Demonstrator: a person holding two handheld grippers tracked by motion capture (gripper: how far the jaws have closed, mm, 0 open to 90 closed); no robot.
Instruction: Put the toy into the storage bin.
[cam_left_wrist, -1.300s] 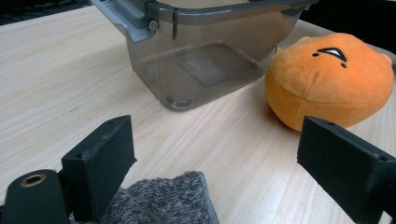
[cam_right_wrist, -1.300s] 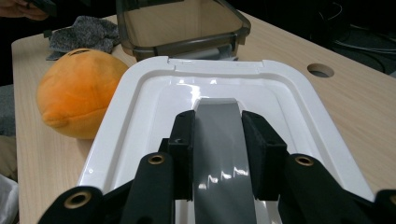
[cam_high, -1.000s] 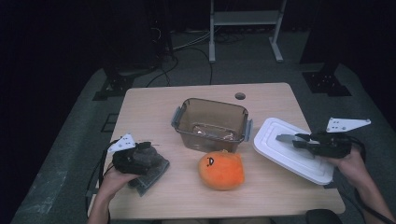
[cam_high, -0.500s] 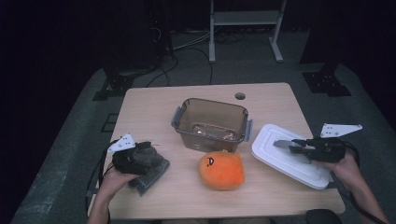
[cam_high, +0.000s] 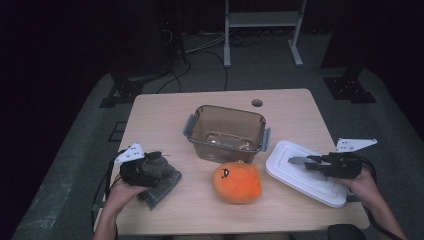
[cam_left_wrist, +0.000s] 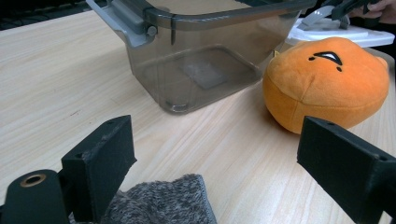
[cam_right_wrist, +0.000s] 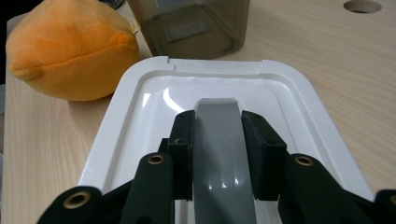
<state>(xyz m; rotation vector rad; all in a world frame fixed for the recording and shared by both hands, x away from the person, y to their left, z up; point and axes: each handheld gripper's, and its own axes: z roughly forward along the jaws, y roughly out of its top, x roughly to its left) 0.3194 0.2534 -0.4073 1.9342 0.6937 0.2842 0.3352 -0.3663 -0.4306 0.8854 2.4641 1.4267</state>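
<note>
A white lid (cam_high: 300, 175) with a grey handle (cam_high: 296, 160) lies low at the table's right side, and my right gripper (cam_high: 310, 164) is shut on that handle. The right gripper view has both pads (cam_right_wrist: 184, 140) pressed against the handle (cam_right_wrist: 217, 116), with the lid (cam_right_wrist: 140, 107) spread out ahead. An orange plush (cam_high: 237, 181) sits at the front centre, just before a clear brown container (cam_high: 226, 132). My left gripper (cam_high: 162, 165) rests open at the front left on a grey cloth (cam_high: 160, 187). Its jaws (cam_left_wrist: 219, 149) stand wide apart, with the cloth (cam_left_wrist: 163, 203) below them.
The container (cam_left_wrist: 201, 51) holds nothing and has grey latches at both ends. A round hole (cam_high: 257, 103) is cut in the table (cam_high: 165, 120) behind it. The plush (cam_right_wrist: 70, 51) lies close to the lid's left edge. A metal stand (cam_high: 260, 20) is on the dark floor beyond.
My right gripper has come down with the lid, which now lies lower and nearer the table's front right. The left gripper, the plush and the container have stayed put.
</note>
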